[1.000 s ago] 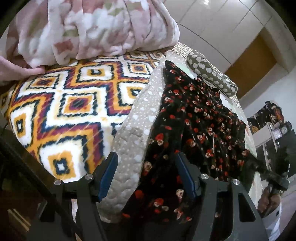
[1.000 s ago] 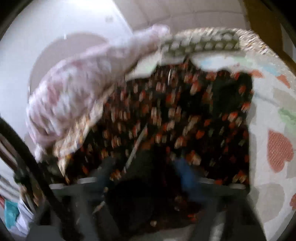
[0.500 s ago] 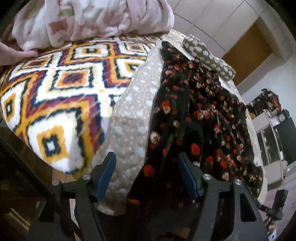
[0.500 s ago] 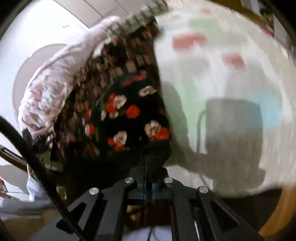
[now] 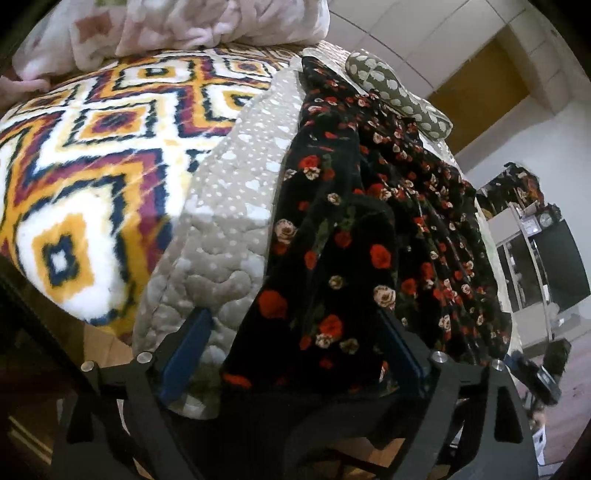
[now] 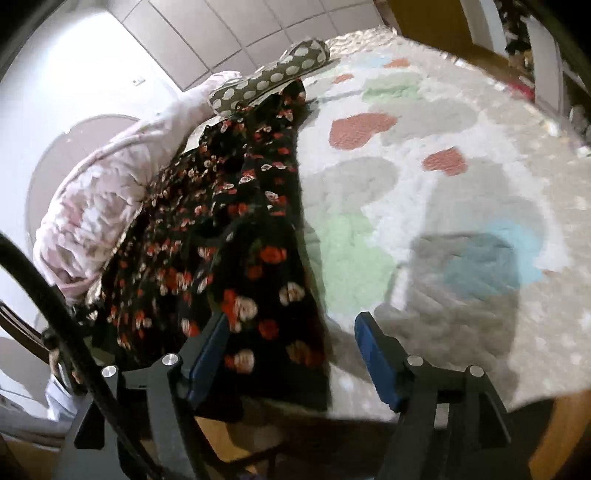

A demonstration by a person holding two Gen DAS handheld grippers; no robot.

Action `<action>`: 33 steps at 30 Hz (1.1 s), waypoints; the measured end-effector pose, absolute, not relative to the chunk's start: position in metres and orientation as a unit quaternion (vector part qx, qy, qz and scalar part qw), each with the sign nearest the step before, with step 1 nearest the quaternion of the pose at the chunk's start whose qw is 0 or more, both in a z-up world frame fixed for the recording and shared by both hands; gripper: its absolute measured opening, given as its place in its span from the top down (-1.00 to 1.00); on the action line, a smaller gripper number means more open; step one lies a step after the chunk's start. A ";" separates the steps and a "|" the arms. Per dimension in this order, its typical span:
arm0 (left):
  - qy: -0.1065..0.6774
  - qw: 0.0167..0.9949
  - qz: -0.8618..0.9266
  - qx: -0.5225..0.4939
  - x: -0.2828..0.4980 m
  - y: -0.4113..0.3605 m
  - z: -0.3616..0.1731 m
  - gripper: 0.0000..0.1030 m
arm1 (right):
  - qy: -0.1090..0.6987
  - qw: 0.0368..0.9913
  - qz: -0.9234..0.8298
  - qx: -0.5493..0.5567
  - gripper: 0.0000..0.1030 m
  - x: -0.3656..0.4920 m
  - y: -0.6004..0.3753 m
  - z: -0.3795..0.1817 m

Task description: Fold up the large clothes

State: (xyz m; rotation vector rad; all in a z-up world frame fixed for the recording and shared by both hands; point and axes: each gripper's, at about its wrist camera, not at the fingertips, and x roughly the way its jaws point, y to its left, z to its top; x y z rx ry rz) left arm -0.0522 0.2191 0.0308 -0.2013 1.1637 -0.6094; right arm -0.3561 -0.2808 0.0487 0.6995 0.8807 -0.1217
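Note:
A black garment with red and cream flowers (image 5: 369,229) lies folded lengthwise along the bed, its near end hanging over the bed edge. It also shows in the right wrist view (image 6: 229,236). My left gripper (image 5: 291,354) is open, its blue pads either side of the garment's near end. My right gripper (image 6: 291,354) is open at the bed edge, with the garment's near right corner between its fingers.
A quilt with hearts (image 6: 424,206) covers the bed. A diamond-patterned blanket (image 5: 92,166) and a pink fleece blanket (image 5: 192,26) lie to the left. A dotted pillow (image 5: 399,96) sits at the far end. Furniture (image 5: 535,251) stands at right.
My right gripper was shut on the garment half a second ago and is now open. The left view has drawn closer to the garment's near end.

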 end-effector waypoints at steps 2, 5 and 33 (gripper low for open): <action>0.539 0.787 -0.288 -0.089 -0.053 0.218 0.032 -0.69 | 0.422 0.839 -0.056 0.338 -0.46 -0.344 -0.284 0.036; 0.536 0.783 -0.302 -0.090 -0.055 0.219 0.036 0.16 | 0.412 0.843 -0.052 0.341 -0.49 -0.336 -0.284 0.033; 0.544 0.782 -0.292 -0.086 -0.071 0.204 0.038 0.63 | 0.440 0.806 0.064 0.392 0.49 -0.339 -0.245 0.009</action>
